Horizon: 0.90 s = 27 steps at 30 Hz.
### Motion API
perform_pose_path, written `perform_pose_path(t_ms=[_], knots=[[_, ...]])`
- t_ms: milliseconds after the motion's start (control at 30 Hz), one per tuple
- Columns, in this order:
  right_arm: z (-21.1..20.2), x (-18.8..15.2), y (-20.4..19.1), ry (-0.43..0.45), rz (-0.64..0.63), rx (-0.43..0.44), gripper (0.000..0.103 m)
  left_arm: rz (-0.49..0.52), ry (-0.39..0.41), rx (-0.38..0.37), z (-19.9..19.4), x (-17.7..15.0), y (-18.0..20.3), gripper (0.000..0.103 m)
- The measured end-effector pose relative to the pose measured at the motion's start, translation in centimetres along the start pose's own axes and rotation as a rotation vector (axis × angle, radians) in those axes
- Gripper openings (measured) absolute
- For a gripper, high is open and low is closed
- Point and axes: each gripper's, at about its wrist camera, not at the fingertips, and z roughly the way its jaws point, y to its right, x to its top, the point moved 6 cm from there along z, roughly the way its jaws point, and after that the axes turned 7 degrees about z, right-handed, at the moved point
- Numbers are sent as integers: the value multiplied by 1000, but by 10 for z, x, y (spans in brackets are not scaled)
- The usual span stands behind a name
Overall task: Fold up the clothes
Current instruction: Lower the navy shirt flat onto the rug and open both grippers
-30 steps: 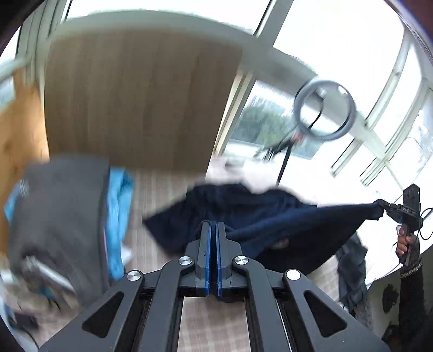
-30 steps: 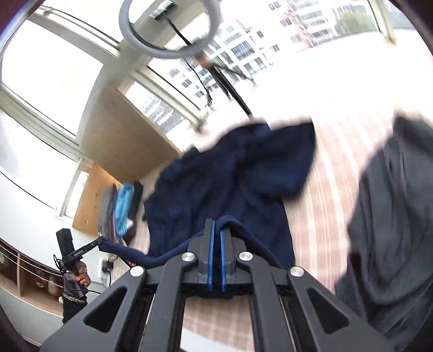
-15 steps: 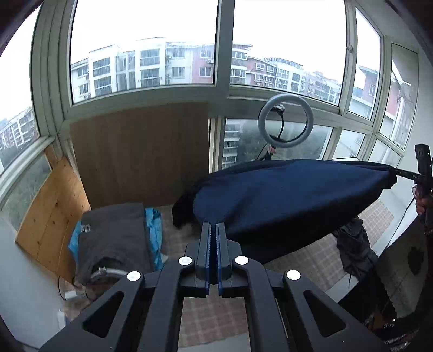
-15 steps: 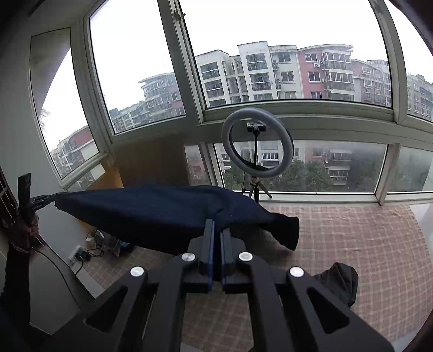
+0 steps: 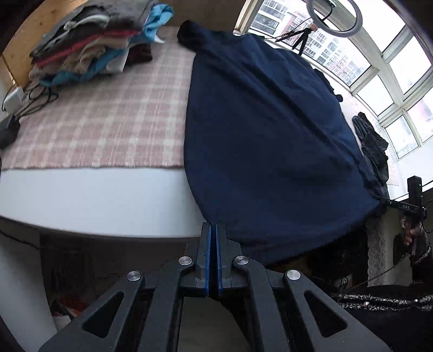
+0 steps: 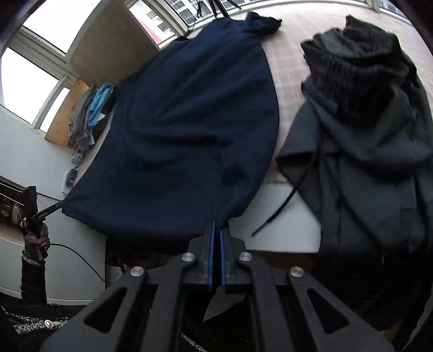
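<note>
Navy garment (image 5: 265,140) is lying spread over the plaid-covered bed (image 5: 108,119), its near hem overhanging the edge because you are pinching a hem corner in each set of fingers, left gripper (image 5: 212,230) and right gripper (image 6: 216,227) both clamped on cloth. You are keeping it taut and flat for folding, clear of the folded pile (image 5: 89,40) and the grey hoodie (image 6: 365,135).

garment (image 5: 265,135): spread on the bed (image 5: 108,113), near hem over the edge
pile (image 5: 86,40): far left corner of bed
hoodie (image 6: 365,130): right of garment
ring light (image 5: 335,16): behind bed, by window
</note>
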Motion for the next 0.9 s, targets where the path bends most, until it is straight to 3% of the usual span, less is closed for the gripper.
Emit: perform_pose_path(t_ms=[167, 233, 367, 467, 600, 700, 767, 833, 900], knots=[[13, -5, 11, -37, -14, -29, 4, -28, -46, 6, 17, -13, -3, 3], [13, -4, 12, -48, -26, -36, 5, -52, -73, 8, 16, -16, -4, 8], [-7, 3, 16, -103, 1, -33, 9, -76, -62, 54, -15, -15, -11, 8], [-51, 20, 12, -29, 9, 50, 19, -60, -25, 110, -51, 11, -17, 10], [-110, 71, -7, 99, 15, 170, 19, 14, 78, 150, -90, 92, -22, 10], [-149, 122, -23, 208, 17, 239, 22, 84, 163, 162, -114, 170, -15, 17], [-165, 162, -41, 299, -18, 229, 40, 121, 206, 173, -113, 218, -12, 17], [-172, 203, -49, 384, -45, 206, 51, 154, 243, 170, -106, 262, -8, 18], [-162, 240, -57, 415, -53, 182, 51, 169, 250, 145, -85, 296, -6, 26]])
